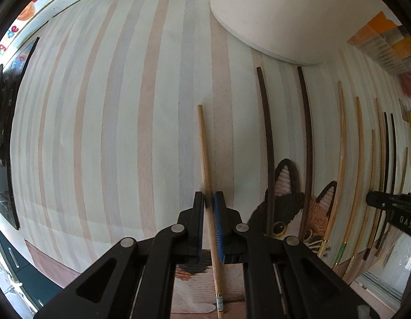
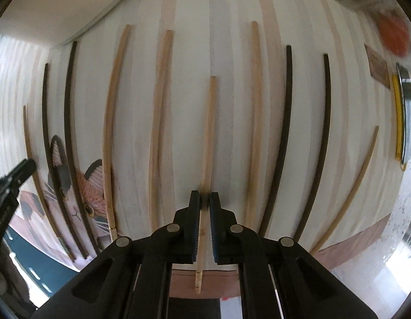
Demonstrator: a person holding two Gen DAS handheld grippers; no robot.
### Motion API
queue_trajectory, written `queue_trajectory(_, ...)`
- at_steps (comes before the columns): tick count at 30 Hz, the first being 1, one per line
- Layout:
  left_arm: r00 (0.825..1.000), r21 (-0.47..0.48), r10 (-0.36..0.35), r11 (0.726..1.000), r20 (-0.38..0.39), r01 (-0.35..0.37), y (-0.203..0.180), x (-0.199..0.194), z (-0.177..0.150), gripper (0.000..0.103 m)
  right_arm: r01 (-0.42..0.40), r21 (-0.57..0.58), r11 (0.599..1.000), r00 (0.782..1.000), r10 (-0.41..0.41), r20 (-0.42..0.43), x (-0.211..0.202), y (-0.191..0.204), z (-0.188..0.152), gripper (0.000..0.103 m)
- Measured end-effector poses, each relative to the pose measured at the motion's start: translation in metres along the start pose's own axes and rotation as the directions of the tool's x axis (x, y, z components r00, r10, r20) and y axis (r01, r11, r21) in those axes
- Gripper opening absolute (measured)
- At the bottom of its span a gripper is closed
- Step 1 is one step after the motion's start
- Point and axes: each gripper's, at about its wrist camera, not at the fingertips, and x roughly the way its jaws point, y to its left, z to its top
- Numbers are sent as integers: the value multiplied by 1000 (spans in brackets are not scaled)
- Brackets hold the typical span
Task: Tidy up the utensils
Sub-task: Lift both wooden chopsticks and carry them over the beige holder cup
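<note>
Chopsticks lie in a row on a striped cloth (image 1: 112, 133). In the left wrist view my left gripper (image 1: 208, 199) is shut on a light wooden chopstick (image 1: 205, 154) that lies apart, left of the row. Two dark chopsticks (image 1: 266, 138) lie just right of it. In the right wrist view my right gripper (image 2: 204, 199) is shut on a light wooden chopstick (image 2: 209, 133) in the middle of the row, between light chopsticks (image 2: 158, 111) on both sides and dark ones (image 2: 283, 133) further out. The right gripper also shows in the left wrist view (image 1: 391, 207).
A white round plate (image 1: 298, 13) stands at the far end of the cloth. A cat picture (image 1: 293, 207) is printed on the cloth under the dark chopsticks. A yellow-rimmed object (image 2: 401, 117) stands at the right edge. Orange items (image 2: 394, 32) lie at the far right.
</note>
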Motion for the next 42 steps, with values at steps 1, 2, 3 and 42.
queue_trajectory(1, 1000, 5, 6, 1000, 2, -6, -4, 0, 1, 6, -5, 3, 1000, 1000, 5, -8, 0, -2, 4, 8)
queue_trajectory(2, 1000, 14, 13, 1000, 8, -13, -7, 0, 2, 6, -10, 5, 1000, 1000, 10, -13, 1, -5, 5, 8)
queue_trajectory(3, 1000, 22, 12, 1000, 19, -12, -8, 0, 1, 5, -12, 8, 1000, 1000, 12, -12, 0, -5, 5, 8)
queue_trajectory(42, 705, 84, -207, 975, 679, 206, 10, -322, 21, 4, -339, -150, 929, 542, 323, 775, -286, -15, -72, 7)
